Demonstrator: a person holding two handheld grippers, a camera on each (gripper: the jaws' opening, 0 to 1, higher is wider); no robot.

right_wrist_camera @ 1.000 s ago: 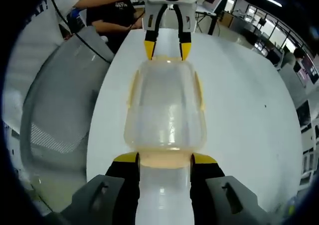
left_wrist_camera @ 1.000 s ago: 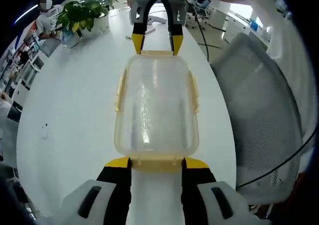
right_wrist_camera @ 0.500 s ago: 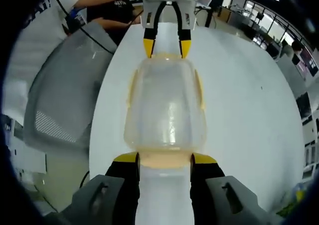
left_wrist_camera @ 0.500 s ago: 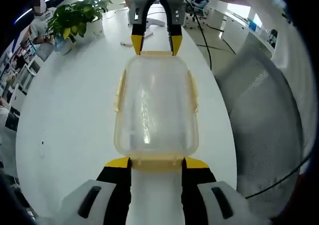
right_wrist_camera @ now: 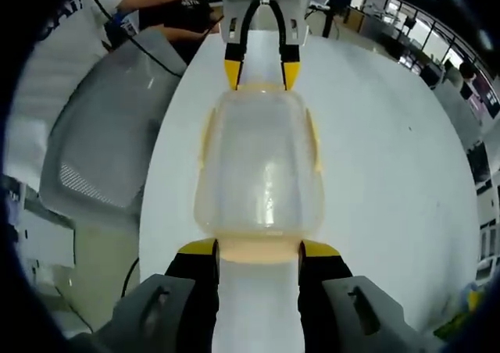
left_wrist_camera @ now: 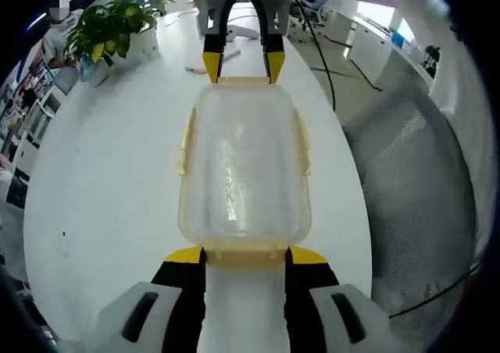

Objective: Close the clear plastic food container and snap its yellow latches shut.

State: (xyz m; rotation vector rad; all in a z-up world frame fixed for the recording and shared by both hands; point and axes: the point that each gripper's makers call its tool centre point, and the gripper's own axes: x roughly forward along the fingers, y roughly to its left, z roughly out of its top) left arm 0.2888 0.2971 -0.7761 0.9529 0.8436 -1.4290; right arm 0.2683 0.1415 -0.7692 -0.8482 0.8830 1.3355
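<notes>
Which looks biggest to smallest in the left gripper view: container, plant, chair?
1. chair
2. container, close to the camera, so its rank against the chair is unsure
3. plant, far away

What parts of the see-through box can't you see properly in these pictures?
- Container end latch, left gripper view: partly hidden between the left gripper's jaws; snapped or not, unclear.
- Same at the right gripper, right gripper view.
- Container inside: blurred by cloudy plastic.
</notes>
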